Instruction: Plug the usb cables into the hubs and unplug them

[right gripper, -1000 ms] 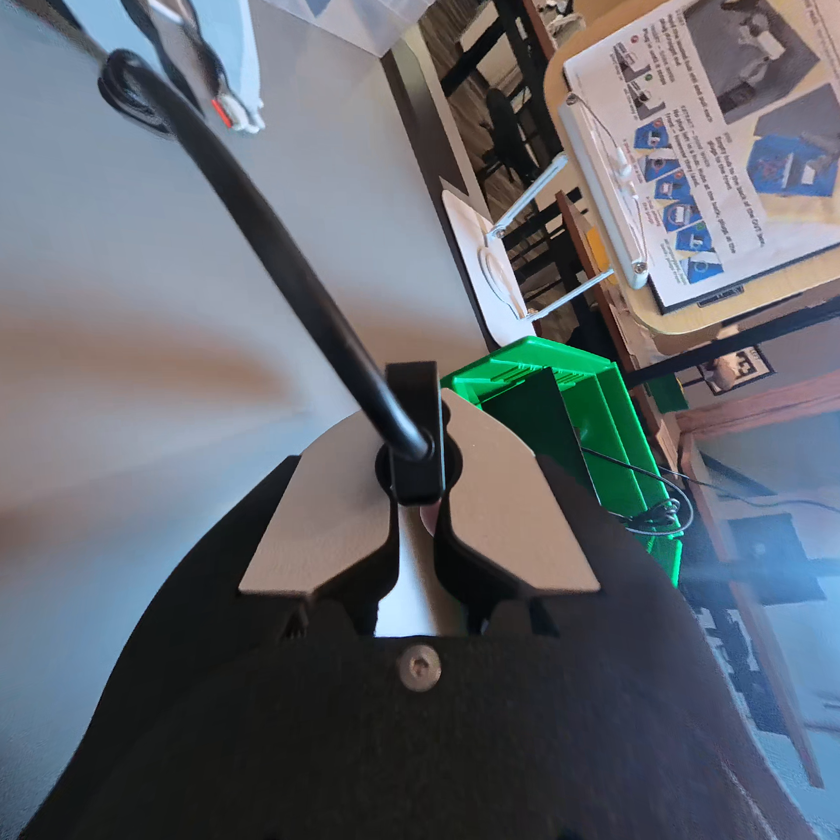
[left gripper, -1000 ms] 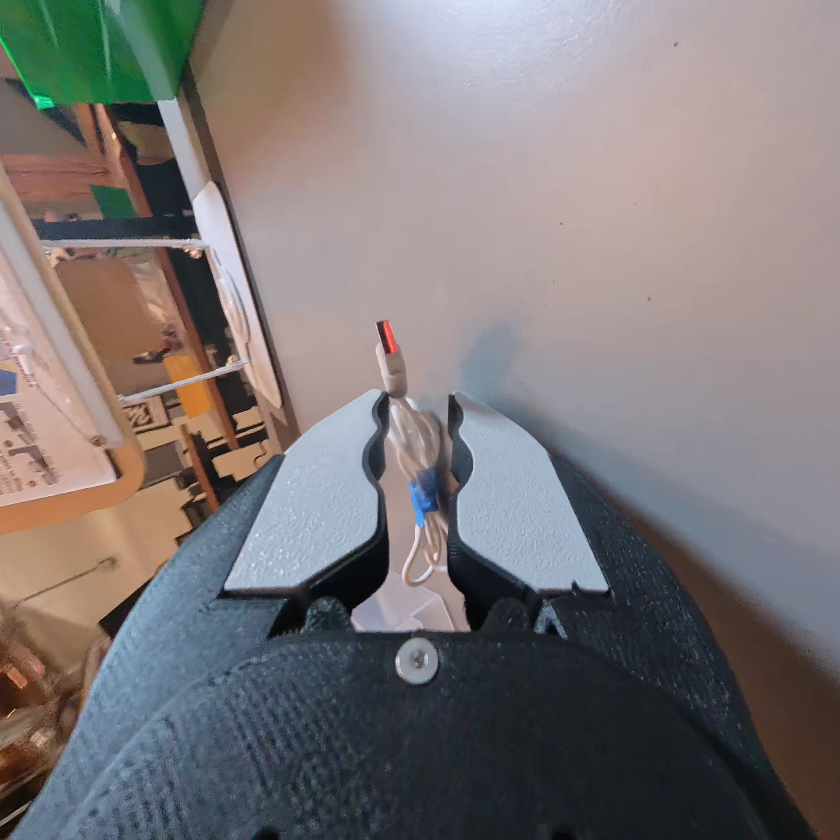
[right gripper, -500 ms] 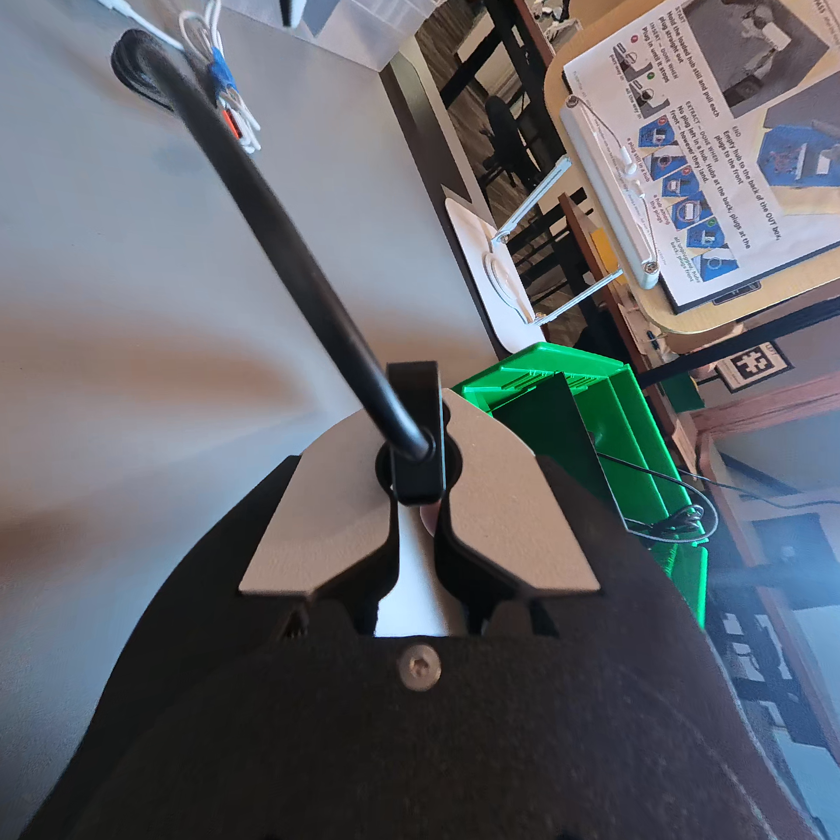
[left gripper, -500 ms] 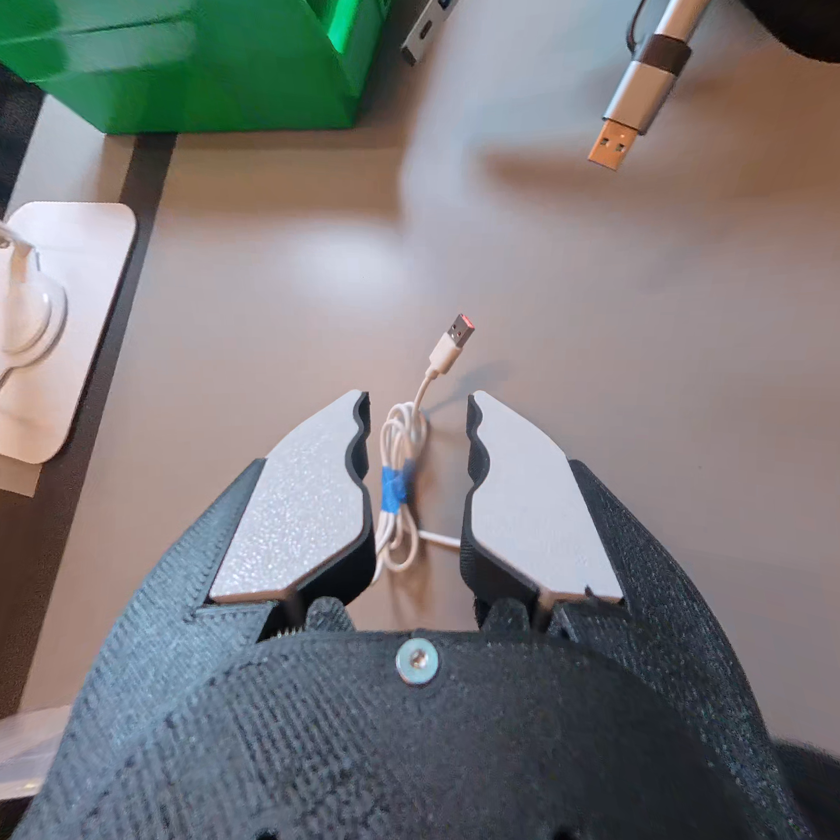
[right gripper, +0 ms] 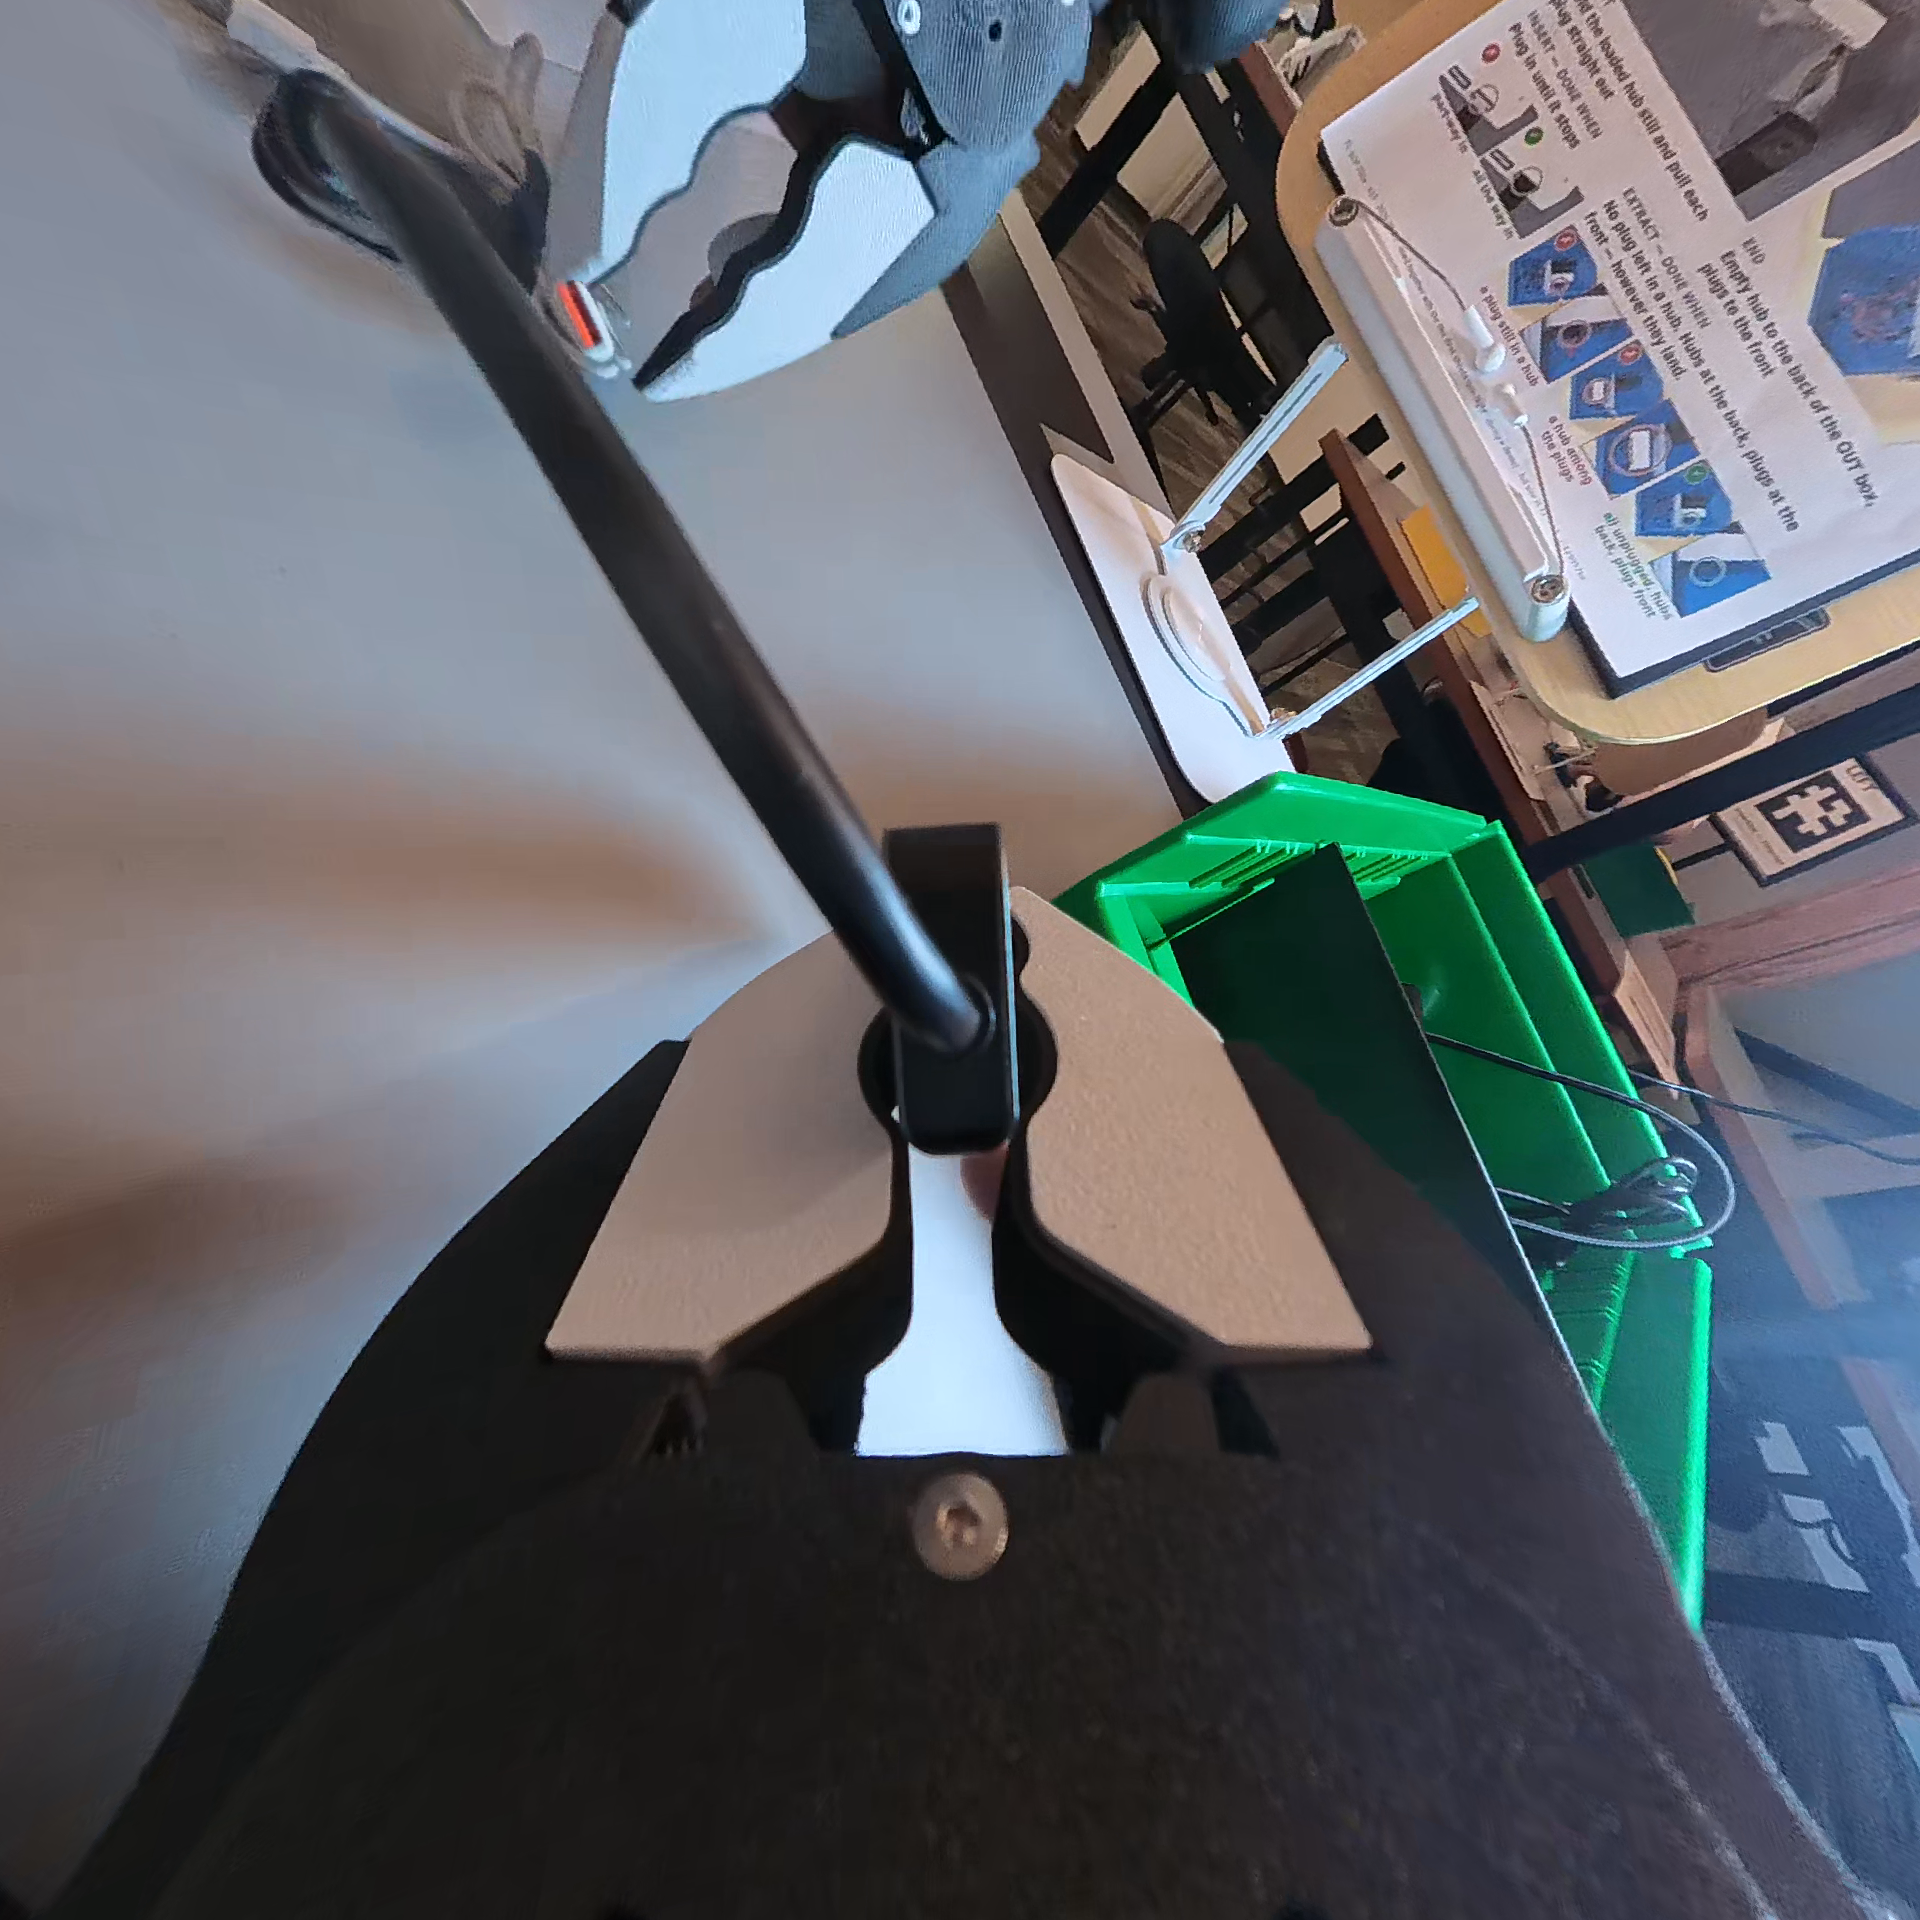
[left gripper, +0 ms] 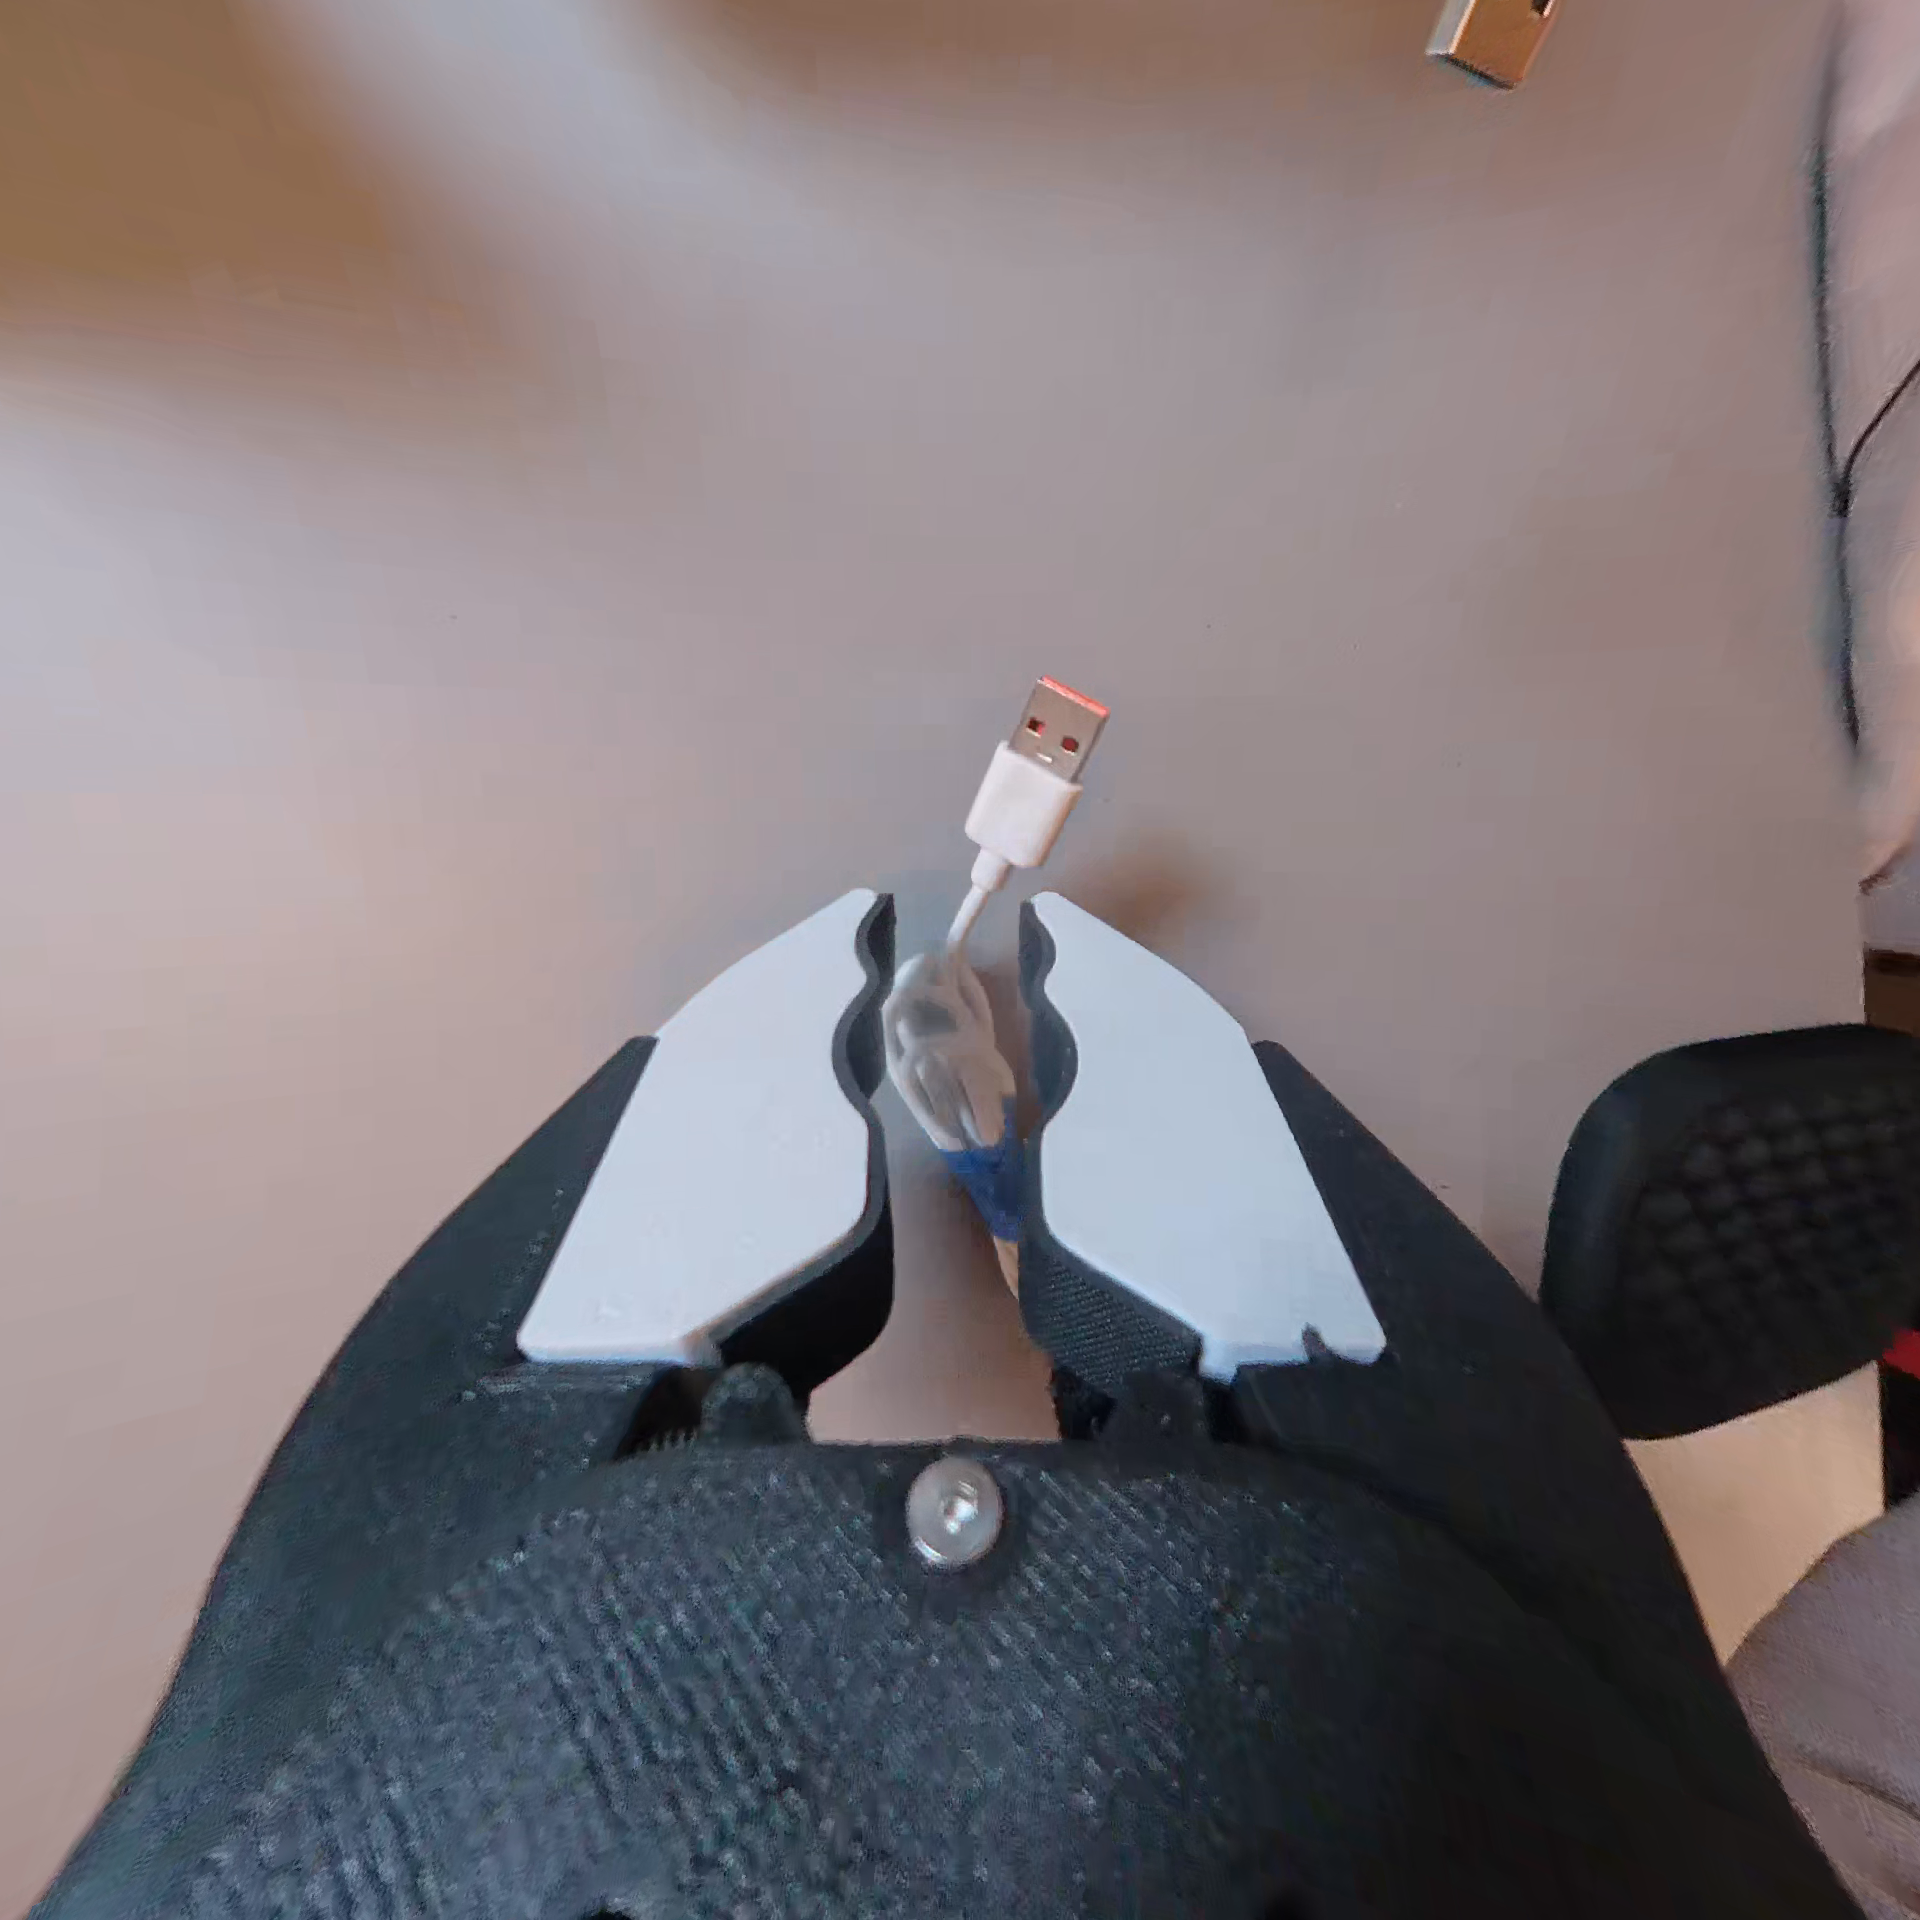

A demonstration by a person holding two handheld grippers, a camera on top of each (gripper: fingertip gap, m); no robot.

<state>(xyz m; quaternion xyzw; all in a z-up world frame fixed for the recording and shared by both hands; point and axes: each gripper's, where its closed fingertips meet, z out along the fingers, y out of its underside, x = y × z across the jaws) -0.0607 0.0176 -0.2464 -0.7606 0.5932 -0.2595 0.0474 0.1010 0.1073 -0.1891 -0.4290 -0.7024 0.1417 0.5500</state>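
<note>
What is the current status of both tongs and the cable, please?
Left tongs shut on white USB cable, plug forward. Right tongs shut on black hub. Nothing between them.

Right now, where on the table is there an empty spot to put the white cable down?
The grey table is bare on the wide stretch left of the black cord. It is also bare beyond the white cable held in the left gripper. It gets crowded by the green bin and white stand at the table's edge.
</note>
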